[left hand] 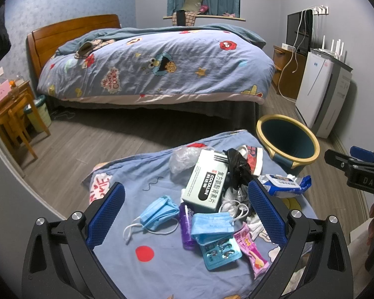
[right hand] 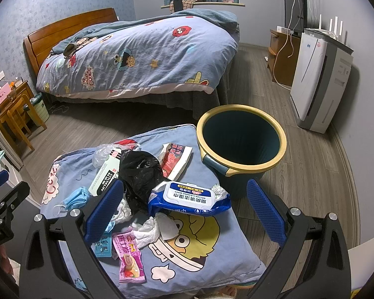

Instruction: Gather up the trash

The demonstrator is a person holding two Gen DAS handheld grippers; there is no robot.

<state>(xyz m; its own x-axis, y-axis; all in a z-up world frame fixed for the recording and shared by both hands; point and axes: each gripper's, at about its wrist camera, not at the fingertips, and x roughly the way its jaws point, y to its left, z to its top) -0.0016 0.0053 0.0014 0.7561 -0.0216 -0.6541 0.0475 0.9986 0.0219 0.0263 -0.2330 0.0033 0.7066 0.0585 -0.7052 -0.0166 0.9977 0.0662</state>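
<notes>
A pile of trash lies on a blue cartoon cushion (left hand: 162, 269): blue masks (left hand: 159, 211), a green Coltalin box (left hand: 205, 183), a black bag (right hand: 139, 172), a blue wipes pack (right hand: 189, 196), a pink wrapper (right hand: 129, 259), white tissue (right hand: 157, 229), a purple bottle (left hand: 186, 226) and a blister pack (left hand: 219, 254). A teal bin with a yellow rim (right hand: 239, 139) stands on the floor right of the cushion. My left gripper (left hand: 187, 209) is open above the masks and box. My right gripper (right hand: 185, 211) is open above the wipes pack and tissue.
A bed (left hand: 159, 64) with a cartoon duvet fills the back. A white air purifier (right hand: 319, 82) and a TV cabinet (right hand: 281, 54) stand at the right wall. Wooden stools (left hand: 15, 114) and a small lidded bin (left hand: 37, 114) are at the left. Grey wood floor lies between.
</notes>
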